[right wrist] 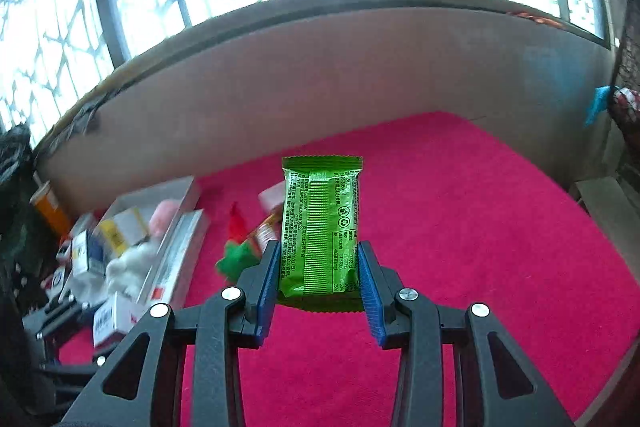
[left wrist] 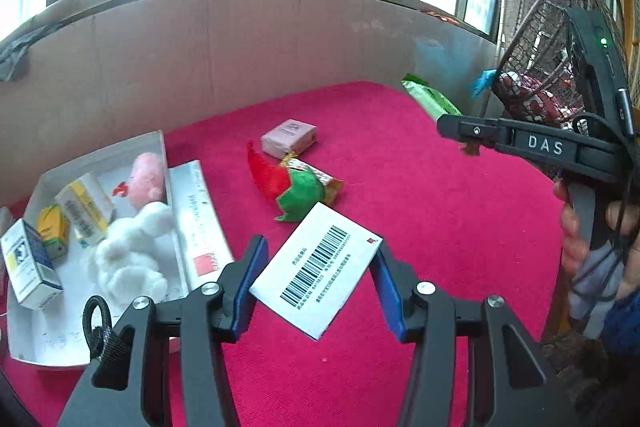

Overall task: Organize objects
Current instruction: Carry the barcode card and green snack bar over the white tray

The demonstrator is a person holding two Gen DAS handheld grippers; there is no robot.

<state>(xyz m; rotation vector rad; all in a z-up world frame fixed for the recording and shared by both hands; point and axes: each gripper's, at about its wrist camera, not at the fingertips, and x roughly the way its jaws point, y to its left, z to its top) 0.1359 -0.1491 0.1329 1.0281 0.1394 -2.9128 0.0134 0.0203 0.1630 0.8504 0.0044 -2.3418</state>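
My left gripper (left wrist: 318, 259) is shut on a white box with a barcode (left wrist: 316, 269), held above the red cloth. My right gripper (right wrist: 318, 259) is shut on a green snack packet (right wrist: 322, 227), held up over the cloth; the packet's tip also shows in the left wrist view (left wrist: 430, 99), beside the right gripper's body (left wrist: 532, 145). On the cloth lie a pink box (left wrist: 289, 138), a red and green plush hat (left wrist: 288, 187) and a small snack wrapper (left wrist: 322, 179). A white tray (left wrist: 52, 343) at the left holds several small boxes and a white plush toy (left wrist: 132, 251).
A long white box (left wrist: 200, 223) lies along the tray's right side. A cardboard wall (left wrist: 240, 47) backs the red cloth (left wrist: 440, 227). A wire basket (left wrist: 540, 67) with red patterned contents hangs at the right. An orange bottle (right wrist: 50, 209) stands far left.
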